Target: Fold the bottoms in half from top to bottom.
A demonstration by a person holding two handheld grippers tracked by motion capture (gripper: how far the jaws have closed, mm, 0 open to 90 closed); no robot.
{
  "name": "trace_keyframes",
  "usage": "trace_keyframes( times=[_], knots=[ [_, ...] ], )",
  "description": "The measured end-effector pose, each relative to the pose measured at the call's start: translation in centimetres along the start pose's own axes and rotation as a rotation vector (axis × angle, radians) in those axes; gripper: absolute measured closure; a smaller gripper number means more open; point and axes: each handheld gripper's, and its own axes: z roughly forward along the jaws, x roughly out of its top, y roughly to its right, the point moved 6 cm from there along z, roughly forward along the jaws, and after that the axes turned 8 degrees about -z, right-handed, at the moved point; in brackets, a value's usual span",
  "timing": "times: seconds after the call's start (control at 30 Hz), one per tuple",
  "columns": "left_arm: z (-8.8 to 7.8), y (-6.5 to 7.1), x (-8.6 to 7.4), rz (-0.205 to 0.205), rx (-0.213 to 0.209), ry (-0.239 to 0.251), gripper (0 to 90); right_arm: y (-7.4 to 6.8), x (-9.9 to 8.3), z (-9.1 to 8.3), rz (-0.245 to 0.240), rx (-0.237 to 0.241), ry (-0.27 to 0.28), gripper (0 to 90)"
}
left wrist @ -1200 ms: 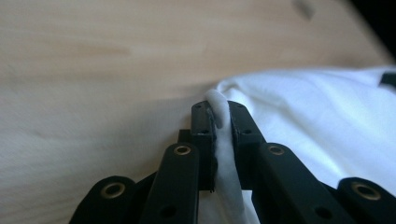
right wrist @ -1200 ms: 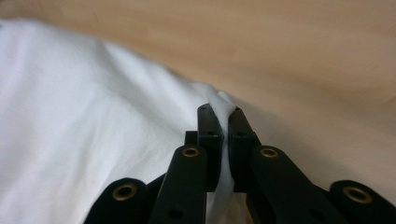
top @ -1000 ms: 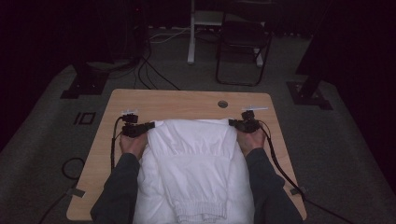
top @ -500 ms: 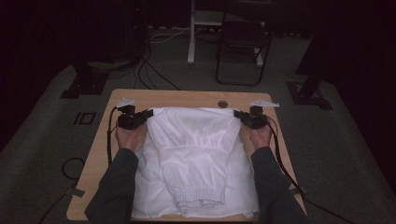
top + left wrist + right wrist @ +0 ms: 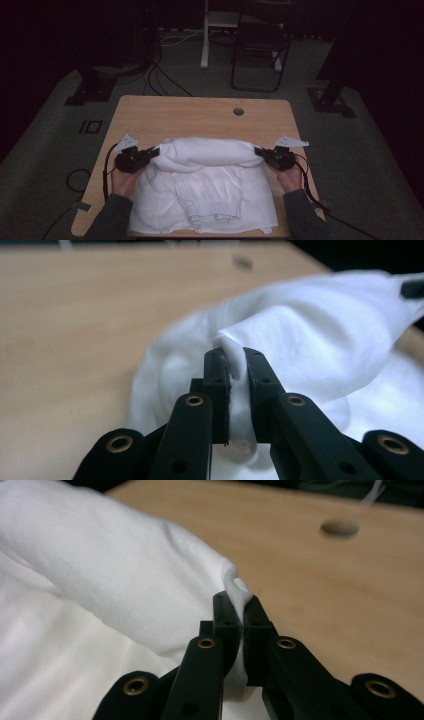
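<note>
My left hand-held gripper (image 5: 152, 153) pinching one end of the white sweater's (image 5: 205, 185) folded-over roll, my right hand-held gripper (image 5: 261, 152) pinching the other end, sweater lying on the wooden desk (image 5: 180, 115), no readable labels or writing.

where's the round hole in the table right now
In the high view the round hole sits near the far edge of the wooden table, right of centre, beyond the white garment.
</note>
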Motion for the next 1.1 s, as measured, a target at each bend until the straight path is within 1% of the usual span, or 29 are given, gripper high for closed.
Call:
trace_keyframes(
  times=[0.03,0.07,0.1,0.13,0.17,0.2,0.23,0.27,0.3,0.33,0.37,0.4,0.43,0.47,0.53,0.57,0.6,0.63,0.7,0.73,0.8,0.93,0.97,1.03,1.07,1.1],
  knots=[
    [0.0,-0.1,-1.0,-0.003,0.002,-0.021,82.7,0.0,0.0,0.0,0.0,0.0,0.0,88.4],
    [0.1,-0.1,-1.9,-0.012,-0.003,-0.043,82.7,-0.3,-0.8,0.0,0.0,0.003,-0.018,88.4],
    [0.3,-0.2,-2.9,-0.017,-0.001,-0.065,82.6,-0.9,-2.3,0.2,0.002,0.013,-0.053,88.4],
    [0.5,-0.2,-3.8,-0.016,0.001,-0.093,82.6,-0.9,-2.3,0.2,0.002,0.013,-0.053,88.4],
    [0.7,-0.2,-4.7,-0.021,0.01,-0.122,82.4,-1.5,-3.7,0.7,0.007,0.027,-0.091,88.4],
    [0.9,-0.2,-5.5,-0.018,0.024,-0.158,82.4,-1.7,-4.3,1.0,-0.001,0.029,-0.114,88.4],
    [1.1,-0.1,-6.2,-0.002,0.038,-0.186,82.4,-2.1,-4.9,1.3,-0.012,0.033,-0.143,88.3],
    [1.6,0.2,-7.4,-0.003,0.043,-0.225,82.4,-2.4,-5.6,1.6,-0.034,0.037,-0.181,88.3],
    [1.6,0.2,-7.4,-0.003,0.043,-0.225,82.4,-2.4,-5.6,1.6,-0.034,0.037,-0.181,88.3],
    [2.3,0.3,-8.2,0.002,0.058,-0.247,82.5,-3.0,-6.6,2.3,-0.081,0.029,-0.241,88.2],
    [2.3,0.3,-8.2,0.002,0.058,-0.247,82.5,-3.0,-6.6,2.3,-0.081,0.029,-0.241,88.2],
    [2.4,0.3,-8.3,-0.005,0.06,-0.246,82.5,-3.1,-7.0,2.6,-0.088,0.028,-0.256,88.2],
    [2.5,0.2,-8.2,-0.011,0.064,-0.249,82.5,-3.1,-7.0,2.7,-0.081,0.024,-0.248,88.2],
    [2.6,0.1,-8.0,-0.007,0.074,-0.251,82.5,-3.1,-6.9,2.8,-0.073,0.019,-0.251,88.1],
    [3.3,-0.1,-7.5,0.017,0.103,-0.249,82.5,-2.9,-6.7,3.0,-0.079,0.01,-0.258,88.0],
    [3.5,-0.2,-7.3,0.016,0.106,-0.249,82.5,-2.7,-6.6,3.2,-0.063,0.003,-0.259,87.9],
    [3.9,-0.3,-7.1,0.015,0.114,-0.241,82.5,-2.6,-6.6,3.3,-0.059,0.0,-0.258,87.9],
    [4.2,-0.5,-6.8,0.014,0.121,-0.235,82.5,-2.4,-6.5,3.5,-0.058,-0.006,-0.258,87.9],
    [4.9,-1.0,-6.3,0.0,0.128,-0.222,82.5,-1.9,-6.3,3.9,-0.05,-0.019,-0.255,87.9],
    [5.2,-1.2,-6.0,0.003,0.133,-0.218,82.5,-1.6,-6.1,4.1,-0.049,-0.025,-0.253,87.9],
    [5.9,-1.5,-5.5,-0.007,0.141,-0.209,82.5,-1.0,-5.9,4.5,-0.035,-0.029,-0.248,87.9],
    [7.4,-2.3,-4.3,-0.009,0.176,-0.19,82.4,0.3,-5.1,5.7,-0.025,-0.057,-0.255,87.9],
    [7.9,-2.5,-3.9,-0.014,0.184,-0.183,82.4,0.7,-4.9,6.1,-0.031,-0.067,-0.263,87.9],
    [9.0,-3.3,-3.1,-0.041,0.198,-0.159,82.3,1.6,-4.2,7.0,-0.035,-0.095,-0.279,87.8],
    [9.4,-3.5,-2.8,-0.056,0.205,-0.148,82.2,2.4,-3.6,7.9,-0.02,-0.124,-0.286,87.7],
    [9.9,-3.9,-2.4,-0.08,0.215,-0.137,82.2,2.4,-3.6,7.9,-0.02,-0.124,-0.286,87.7]
  ],
)
